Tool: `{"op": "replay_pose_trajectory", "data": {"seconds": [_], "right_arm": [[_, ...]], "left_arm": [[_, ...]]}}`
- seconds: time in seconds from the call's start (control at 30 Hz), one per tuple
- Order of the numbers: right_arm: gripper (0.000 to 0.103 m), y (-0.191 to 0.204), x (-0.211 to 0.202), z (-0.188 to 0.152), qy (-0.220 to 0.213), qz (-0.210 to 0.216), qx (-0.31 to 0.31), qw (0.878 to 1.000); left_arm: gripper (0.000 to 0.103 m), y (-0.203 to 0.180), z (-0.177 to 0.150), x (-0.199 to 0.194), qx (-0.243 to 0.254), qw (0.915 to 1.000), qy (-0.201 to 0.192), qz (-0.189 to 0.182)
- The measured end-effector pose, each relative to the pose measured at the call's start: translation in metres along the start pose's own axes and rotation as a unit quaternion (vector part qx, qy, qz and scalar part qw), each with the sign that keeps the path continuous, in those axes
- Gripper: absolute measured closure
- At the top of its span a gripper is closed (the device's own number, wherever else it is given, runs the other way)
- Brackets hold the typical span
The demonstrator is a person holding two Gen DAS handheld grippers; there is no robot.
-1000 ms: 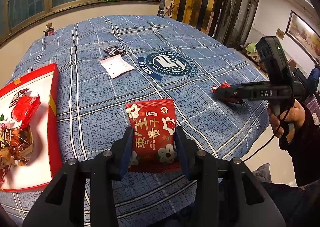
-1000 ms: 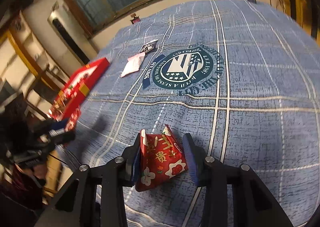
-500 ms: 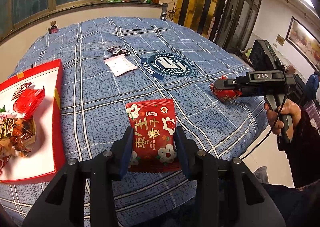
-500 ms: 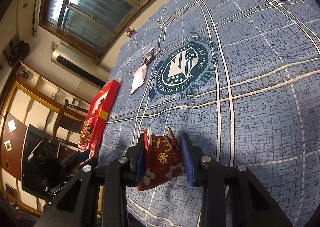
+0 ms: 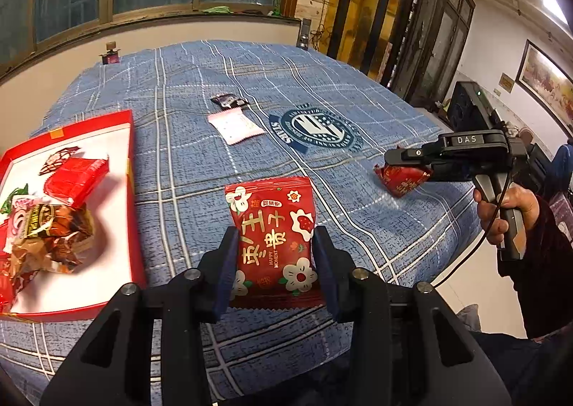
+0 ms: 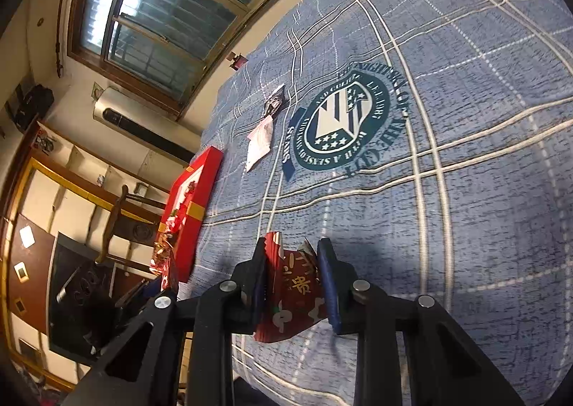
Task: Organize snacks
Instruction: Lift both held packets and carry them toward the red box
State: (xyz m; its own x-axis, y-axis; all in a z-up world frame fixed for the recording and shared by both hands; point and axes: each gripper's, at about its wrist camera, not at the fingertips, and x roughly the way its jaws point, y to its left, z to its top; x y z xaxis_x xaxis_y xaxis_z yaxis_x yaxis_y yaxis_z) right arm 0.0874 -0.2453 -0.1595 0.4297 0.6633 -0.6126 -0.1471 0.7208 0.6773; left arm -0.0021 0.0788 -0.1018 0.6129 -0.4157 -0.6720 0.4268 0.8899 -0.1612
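Observation:
A red snack packet with white flowers [image 5: 274, 237] lies flat on the blue plaid cloth between the fingers of my left gripper [image 5: 275, 262], which is shut on its sides. My right gripper [image 6: 292, 278] is shut on a second red packet [image 6: 293, 295] and holds it above the cloth; it shows in the left wrist view [image 5: 401, 176] at the right. A red tray [image 5: 118, 162] with several snacks stands at the left, also in the right wrist view [image 6: 195, 187].
A pink-white sachet [image 5: 234, 126] and a small dark packet [image 5: 229, 100] lie on the cloth beyond the left gripper, beside a round printed emblem [image 5: 317, 128]. The table edge runs along the right, with a doorway behind.
My right gripper has lifted its red packet off the cloth and tilted. My left gripper has stayed shut on the flat packet.

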Motion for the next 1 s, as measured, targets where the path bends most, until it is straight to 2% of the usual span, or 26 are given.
{"op": "replay_pose_trajectory", "data": {"seconds": [0.03, 0.1, 0.27, 0.33, 0.4, 0.53, 0.6, 0.67, 0.7, 0.73, 0.97, 1.0], "right_arm": [[0.089, 0.001, 0.002, 0.001, 0.001, 0.013, 0.006, 1.0], [0.09, 0.004, 0.004, 0.003, 0.0, 0.018, 0.009, 1.0], [0.089, 0.01, 0.012, 0.005, -0.004, -0.02, -0.006, 1.0], [0.086, 0.012, 0.012, 0.003, -0.006, -0.041, -0.018, 0.999], [0.084, 0.009, 0.009, 0.002, -0.002, -0.041, -0.019, 0.999], [0.068, 0.004, 0.005, -0.004, 0.006, -0.048, -0.028, 0.998], [0.068, 0.005, 0.005, -0.008, 0.003, -0.057, -0.043, 0.997], [0.068, 0.008, 0.007, -0.01, 0.0, -0.077, -0.06, 0.995], [0.074, 0.007, 0.009, -0.01, 0.001, -0.079, -0.062, 0.995], [0.079, 0.007, 0.01, -0.01, 0.003, -0.077, -0.06, 0.995], [0.082, 0.016, 0.014, -0.011, 0.002, -0.056, -0.061, 0.997], [0.085, 0.02, 0.014, -0.008, 0.003, -0.05, -0.063, 0.997]], "left_arm": [[0.064, 0.001, 0.001, -0.003, -0.002, 1.0, -0.003, 0.0], [0.064, 0.004, 0.002, -0.007, -0.003, 1.0, -0.008, 0.003], [0.064, 0.007, 0.002, -0.012, -0.004, 0.9999, -0.014, 0.005], [0.064, 0.005, 0.002, -0.01, -0.001, 0.9999, -0.013, 0.003], [0.064, 0.003, 0.0, -0.007, 0.002, 1.0, -0.009, -0.003], [0.064, -0.002, -0.002, 0.002, 0.008, 1.0, 0.002, -0.006], [0.064, -0.003, -0.002, 0.006, 0.007, 0.9999, 0.006, -0.008], [0.064, -0.004, -0.003, 0.007, 0.008, 0.9999, 0.007, -0.007], [0.064, -0.005, -0.003, 0.008, 0.008, 0.9999, 0.009, -0.006], [0.064, -0.006, -0.003, 0.009, 0.008, 0.9999, 0.011, -0.005], [0.064, -0.002, 0.002, 0.002, 0.007, 0.9999, 0.004, 0.007], [0.064, 0.001, 0.003, -0.001, 0.006, 0.9999, -0.001, 0.012]]}}
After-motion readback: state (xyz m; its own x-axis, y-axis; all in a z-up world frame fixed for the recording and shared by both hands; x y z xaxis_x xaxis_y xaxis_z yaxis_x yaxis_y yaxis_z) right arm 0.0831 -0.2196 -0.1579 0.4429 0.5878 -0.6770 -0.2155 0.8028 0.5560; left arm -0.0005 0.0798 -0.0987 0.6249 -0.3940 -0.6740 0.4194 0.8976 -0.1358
